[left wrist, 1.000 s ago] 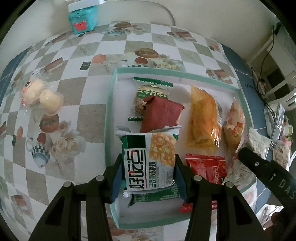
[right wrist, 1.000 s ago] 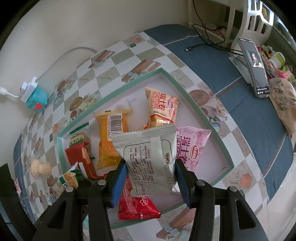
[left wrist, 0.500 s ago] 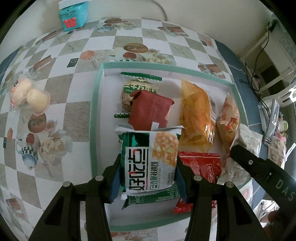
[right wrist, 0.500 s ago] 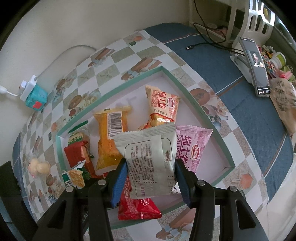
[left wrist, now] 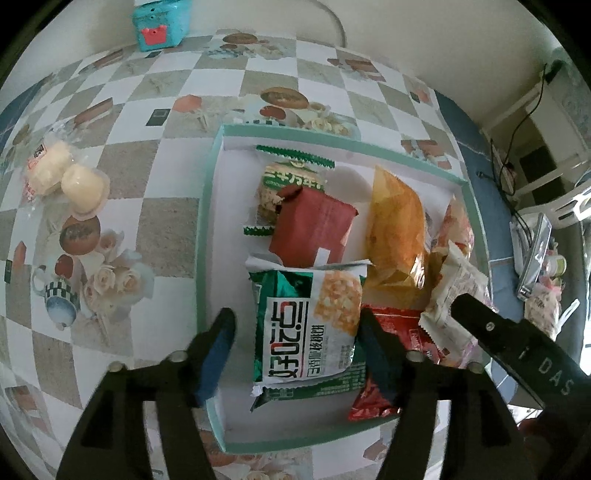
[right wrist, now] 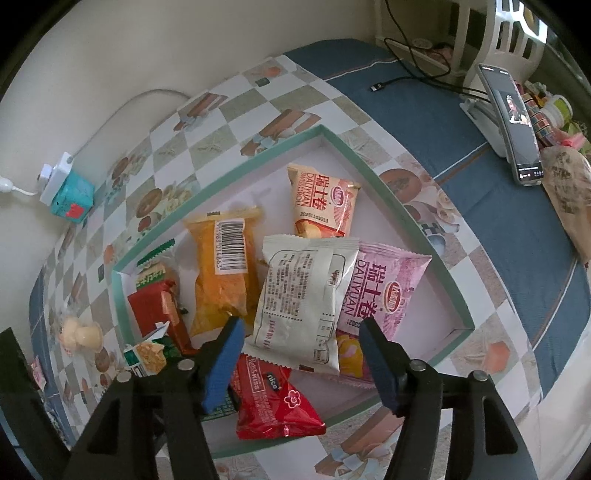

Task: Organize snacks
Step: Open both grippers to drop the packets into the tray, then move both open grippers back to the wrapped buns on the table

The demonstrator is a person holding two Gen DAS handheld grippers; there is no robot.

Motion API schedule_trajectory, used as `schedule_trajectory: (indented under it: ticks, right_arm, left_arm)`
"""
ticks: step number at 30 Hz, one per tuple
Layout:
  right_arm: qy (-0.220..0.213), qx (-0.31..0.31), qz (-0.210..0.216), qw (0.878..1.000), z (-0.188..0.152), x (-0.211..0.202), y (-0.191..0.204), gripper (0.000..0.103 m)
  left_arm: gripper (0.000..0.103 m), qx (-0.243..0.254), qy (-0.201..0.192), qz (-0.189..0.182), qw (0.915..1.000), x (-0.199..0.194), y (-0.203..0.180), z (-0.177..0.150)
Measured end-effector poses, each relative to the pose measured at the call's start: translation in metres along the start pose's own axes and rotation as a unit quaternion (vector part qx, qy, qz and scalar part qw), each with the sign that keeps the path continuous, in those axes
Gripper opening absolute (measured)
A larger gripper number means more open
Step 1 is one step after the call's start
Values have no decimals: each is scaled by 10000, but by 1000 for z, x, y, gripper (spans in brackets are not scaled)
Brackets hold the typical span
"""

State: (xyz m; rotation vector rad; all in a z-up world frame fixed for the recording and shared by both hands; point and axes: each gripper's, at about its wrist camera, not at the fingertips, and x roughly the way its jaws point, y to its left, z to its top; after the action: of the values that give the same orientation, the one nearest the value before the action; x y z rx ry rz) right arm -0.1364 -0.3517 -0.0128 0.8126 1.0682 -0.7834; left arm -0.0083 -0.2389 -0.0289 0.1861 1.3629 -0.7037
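Both tongs are held over the green-rimmed tray (right wrist: 413,221) on the checkered surface (left wrist: 110,192), and their jaws are opening. Between the left tongs (left wrist: 297,350) the green-and-white snack packet (left wrist: 306,332) is released, lying in the tray. Between the right tongs (right wrist: 301,354) the white packet (right wrist: 303,299) is let go, resting across the pink packet (right wrist: 384,291). Farther off, an orange packet (right wrist: 221,269) is seen.

Cream wall (right wrist: 155,48) behind; checkered tablecloth (left wrist: 177,206) over blue cloth (right wrist: 461,155); white chair (right wrist: 513,33) beyond.
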Motion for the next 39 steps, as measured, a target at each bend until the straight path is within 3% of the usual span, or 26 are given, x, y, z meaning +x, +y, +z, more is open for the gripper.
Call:
schedule_trajectory:
  ticks: [11,19,21,22,30,36,39]
  right_arm:
    - [-94,-4,44,9999,0,-2,3,100]
    - [-117,-103,88,9998,0,-3,7,103]
    - [-127,-174,82,9997,-2,-4,12,103]
    - [-132,-220,77,9996,-3,-4,15,103]
    - [-150,-554,-10,9984,-10,-6,34,103]
    - [-237,-885,-143,9957,-20,-10,56,103]
    - [-294,-1203,-126,9922,-28,-13,76,103]
  left_arm:
    - [83,-351,-173,-13,9992,-19,20,6]
    - [84,-737,-355,-108,9966,-33,41,7]
    - [90,-856,-413,-87,9954,-37,49,8]
    - [97,-933,-459,-17,9946,-40,54,9]
    - [97,-1275,-584,1069,9843,-54,96,8]
    - [97,-1572,-443,1894,9682,-62,135,1]
    - [97,-1733,-417,2111,9611,-68,151,-3]
